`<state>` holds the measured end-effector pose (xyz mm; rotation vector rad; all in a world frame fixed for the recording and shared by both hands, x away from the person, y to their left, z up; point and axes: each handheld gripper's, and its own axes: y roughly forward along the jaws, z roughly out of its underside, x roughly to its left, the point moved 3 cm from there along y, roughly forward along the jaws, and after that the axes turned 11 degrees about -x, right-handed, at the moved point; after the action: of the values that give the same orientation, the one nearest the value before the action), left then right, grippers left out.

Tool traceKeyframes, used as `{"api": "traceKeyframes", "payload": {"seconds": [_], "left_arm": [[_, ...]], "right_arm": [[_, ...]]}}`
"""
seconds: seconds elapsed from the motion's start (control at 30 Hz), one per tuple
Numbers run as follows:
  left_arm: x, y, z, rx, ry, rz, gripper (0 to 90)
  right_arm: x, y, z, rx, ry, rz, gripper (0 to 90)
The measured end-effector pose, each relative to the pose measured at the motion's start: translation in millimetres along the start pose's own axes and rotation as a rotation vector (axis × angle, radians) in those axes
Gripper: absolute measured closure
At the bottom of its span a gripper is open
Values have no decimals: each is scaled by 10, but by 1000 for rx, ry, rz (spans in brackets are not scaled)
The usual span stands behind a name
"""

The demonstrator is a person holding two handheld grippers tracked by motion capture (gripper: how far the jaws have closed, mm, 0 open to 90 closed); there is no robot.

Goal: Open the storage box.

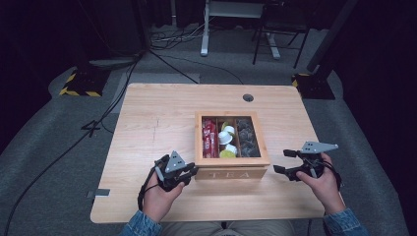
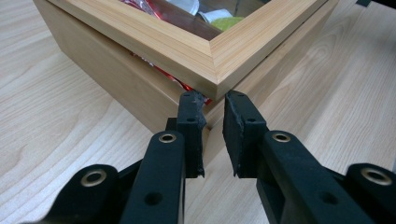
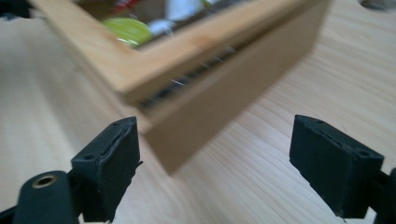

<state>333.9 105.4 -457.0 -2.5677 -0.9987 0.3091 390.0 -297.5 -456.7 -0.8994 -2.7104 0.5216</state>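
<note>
Wooden tea box [image 1: 232,173] sits toward the right of the tabletop [image 1: 147,123], its glass-paned lid [image 1: 232,161] slightly ajar, with a thin gap under the frame. Sachets and pods lie in three compartments inside. My left gripper [image 2: 214,119] is at the box's near-left corner, jaws drawn close together, tips touching just under the lid's edge; nothing clamped. My right gripper [image 1: 286,161] hangs off the near-right corner, jaws wide apart, empty, clear of the wood. Step in hand, as I read it: working the lid. Next move calls for the right jaws to take the lid's rim, the left steadying the base.
</note>
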Motion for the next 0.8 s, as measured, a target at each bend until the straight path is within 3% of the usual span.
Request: {"api": "traceKeyframes", "payload": {"seconds": [0.03, 0.07, 0.13, 0.17, 0.23, 0.43, 0.8], "left_arm": [[-5, -2, -4, -7, -9, 2, 767], [0, -7, -10, -12, -4, 2, 767], [-5, -15, -19, -26, -16, 1, 767], [-5, -18, -25, -33, -17, 2, 768], [-3, -23, -33, -42, -20, 1, 768], [-5, -29, -41, -48, -26, 1, 768], [-9, -31, -46, -51, -33, 1, 768]], "right_arm": [[60, 0, -36, -8, -17, -14, 157], [172, 26, -98, -22, -63, -35, 156], [223, 49, -124, -29, -83, -38, 156], [300, 109, -159, -44, -139, -28, 162], [336, 183, -163, -44, -167, -20, 165], [341, 316, -130, -66, -220, 28, 177], [334, 371, -135, -111, -250, 54, 216]]}}
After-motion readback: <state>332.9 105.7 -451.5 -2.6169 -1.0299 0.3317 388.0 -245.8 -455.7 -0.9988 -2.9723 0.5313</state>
